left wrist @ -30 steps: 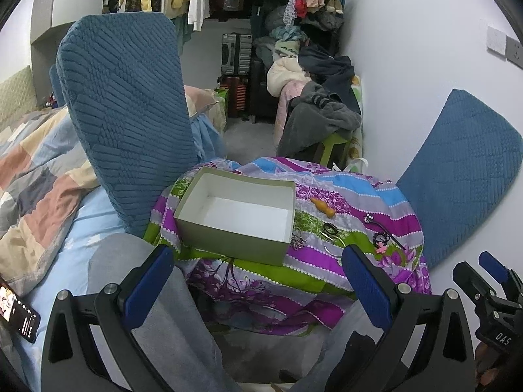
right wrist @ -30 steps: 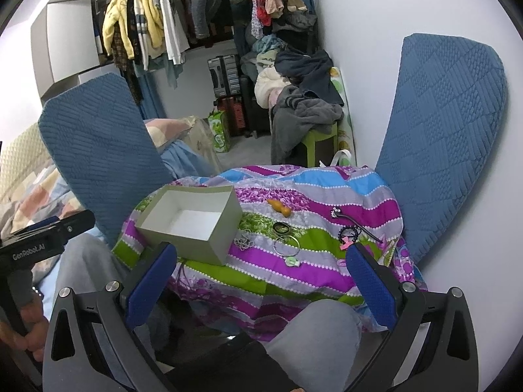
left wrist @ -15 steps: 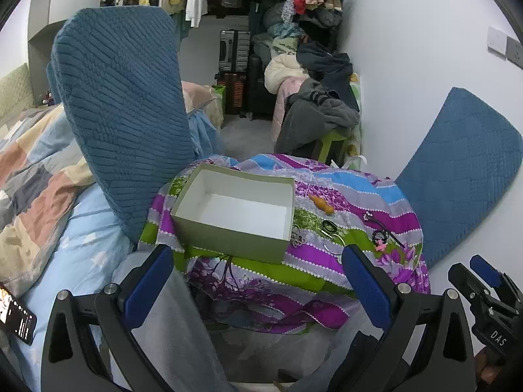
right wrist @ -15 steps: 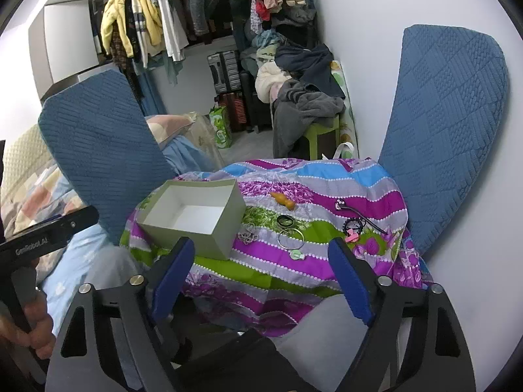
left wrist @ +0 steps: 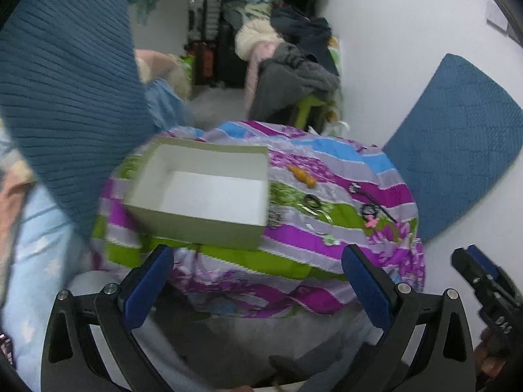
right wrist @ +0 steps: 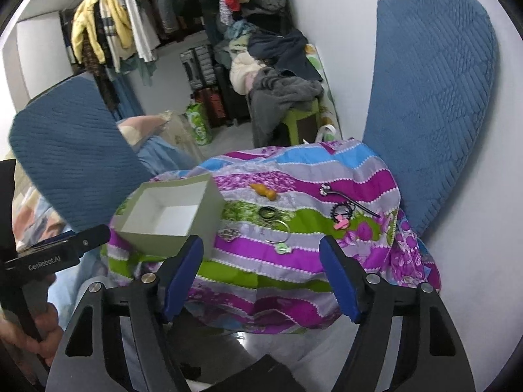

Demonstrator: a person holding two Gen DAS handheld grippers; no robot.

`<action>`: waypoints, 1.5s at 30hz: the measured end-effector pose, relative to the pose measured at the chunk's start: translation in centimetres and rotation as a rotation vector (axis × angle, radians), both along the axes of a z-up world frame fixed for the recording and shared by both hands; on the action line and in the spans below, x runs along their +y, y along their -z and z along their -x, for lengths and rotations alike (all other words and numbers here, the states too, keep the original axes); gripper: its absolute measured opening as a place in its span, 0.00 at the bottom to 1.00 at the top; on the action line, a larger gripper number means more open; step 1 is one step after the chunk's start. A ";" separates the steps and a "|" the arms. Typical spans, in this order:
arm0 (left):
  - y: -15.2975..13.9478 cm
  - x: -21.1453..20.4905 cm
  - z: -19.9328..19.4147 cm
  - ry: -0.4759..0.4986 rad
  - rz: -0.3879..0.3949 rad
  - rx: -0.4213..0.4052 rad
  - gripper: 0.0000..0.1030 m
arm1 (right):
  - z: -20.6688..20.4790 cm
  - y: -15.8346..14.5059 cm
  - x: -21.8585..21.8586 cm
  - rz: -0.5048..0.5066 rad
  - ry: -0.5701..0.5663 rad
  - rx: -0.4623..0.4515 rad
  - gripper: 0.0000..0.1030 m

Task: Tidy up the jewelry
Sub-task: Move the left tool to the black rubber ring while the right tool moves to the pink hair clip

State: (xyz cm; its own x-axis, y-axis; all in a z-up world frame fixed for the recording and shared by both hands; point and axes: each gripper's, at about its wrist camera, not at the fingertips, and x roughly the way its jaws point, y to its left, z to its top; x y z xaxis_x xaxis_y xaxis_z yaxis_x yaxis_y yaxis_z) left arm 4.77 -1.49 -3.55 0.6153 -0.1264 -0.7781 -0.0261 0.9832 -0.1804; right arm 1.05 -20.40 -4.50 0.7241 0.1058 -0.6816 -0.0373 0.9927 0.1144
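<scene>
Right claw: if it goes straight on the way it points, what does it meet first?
Likely the striped cloth, around the thin wire ring and green tag. The right claw is open with nothing between its fingers, having just narrowed. Depth is uncertain.

The near edge of the striped purple-green cloth-covered worktop (right wrist: 261,271) lies open; an open grey-green cardboard box (right wrist: 170,219) blocks its left, blue quilted cushions (right wrist: 431,104) flank both sides.

The box (right wrist: 170,217) looks like matt card, grey-green outside and white within. It sits on a smooth printed cloth (right wrist: 294,261) in bright stripes. A thin bangle (right wrist: 278,230) looks like shiny metal. The blue cushions (right wrist: 428,98) are quilted, ribbed fabric.
</scene>
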 end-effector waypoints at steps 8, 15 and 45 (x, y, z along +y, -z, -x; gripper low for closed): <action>2.2 -2.5 -7.3 0.070 0.097 0.111 0.99 | -5.2 0.6 -2.8 -0.017 0.041 0.090 0.60; 3.3 -5.3 -10.7 0.134 0.148 0.103 0.98 | -8.2 2.4 -4.8 0.047 0.038 0.097 0.60; 21.4 -14.7 -21.8 0.211 -0.004 0.229 0.71 | -17.8 20.3 -12.7 0.013 0.039 0.235 0.45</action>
